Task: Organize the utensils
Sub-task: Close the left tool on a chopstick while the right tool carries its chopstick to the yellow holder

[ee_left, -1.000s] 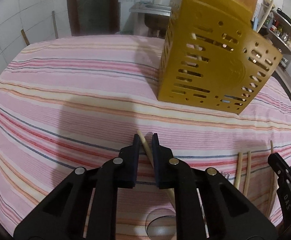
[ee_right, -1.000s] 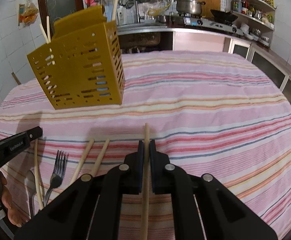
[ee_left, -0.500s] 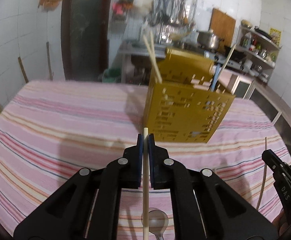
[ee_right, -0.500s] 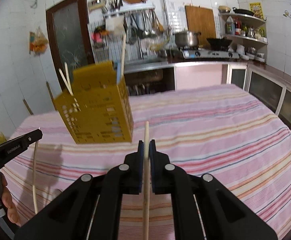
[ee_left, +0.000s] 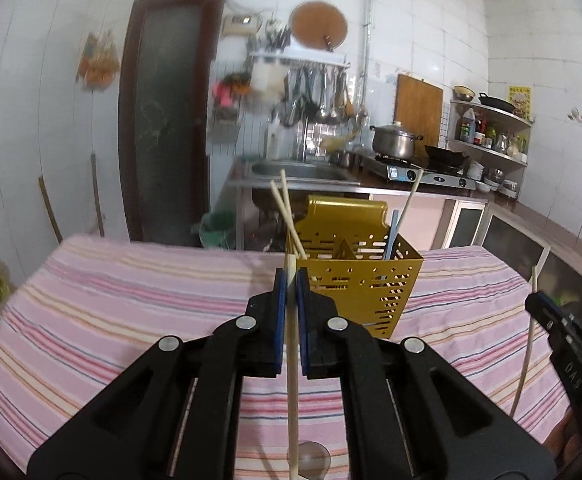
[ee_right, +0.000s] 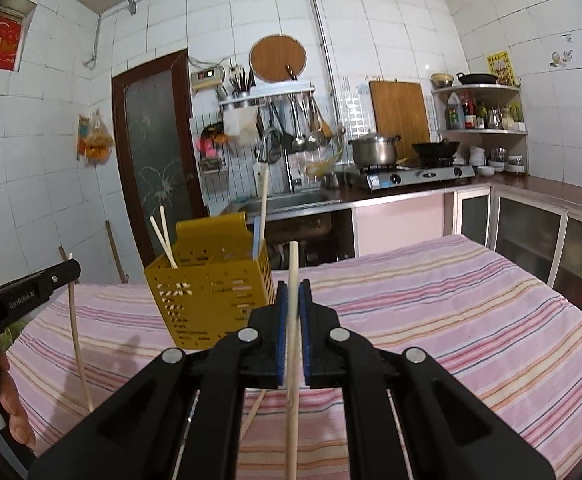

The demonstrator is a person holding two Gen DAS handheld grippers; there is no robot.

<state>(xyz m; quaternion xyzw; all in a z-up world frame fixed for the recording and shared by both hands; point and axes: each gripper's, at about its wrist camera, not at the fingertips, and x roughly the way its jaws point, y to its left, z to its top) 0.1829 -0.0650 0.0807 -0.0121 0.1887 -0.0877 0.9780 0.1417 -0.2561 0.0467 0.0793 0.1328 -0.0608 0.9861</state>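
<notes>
A yellow perforated utensil holder (ee_left: pixel 357 280) stands on the striped tablecloth (ee_left: pixel 131 304); it also shows in the right wrist view (ee_right: pixel 211 296). It holds two wooden chopsticks (ee_left: pixel 285 216), a longer stick and a blue-handled utensil. My left gripper (ee_left: pixel 291 276) is shut on a wooden chopstick (ee_left: pixel 292 380), held upright above the table just in front of the holder. My right gripper (ee_right: pixel 293 286) is shut on another wooden chopstick (ee_right: pixel 292 360), raised to the right of the holder. Each gripper appears at the edge of the other's view.
A spoon bowl (ee_left: pixel 311 454) lies on the cloth under the left gripper. Another chopstick (ee_right: pixel 253 410) lies on the cloth beneath the right gripper. A kitchen counter with sink, stove and pot (ee_right: pixel 373 150) stands behind the table.
Both grippers have lifted their chopsticks off the table and tilted up. The views now look level at the holder and the kitchen instead of down at the cloth.
</notes>
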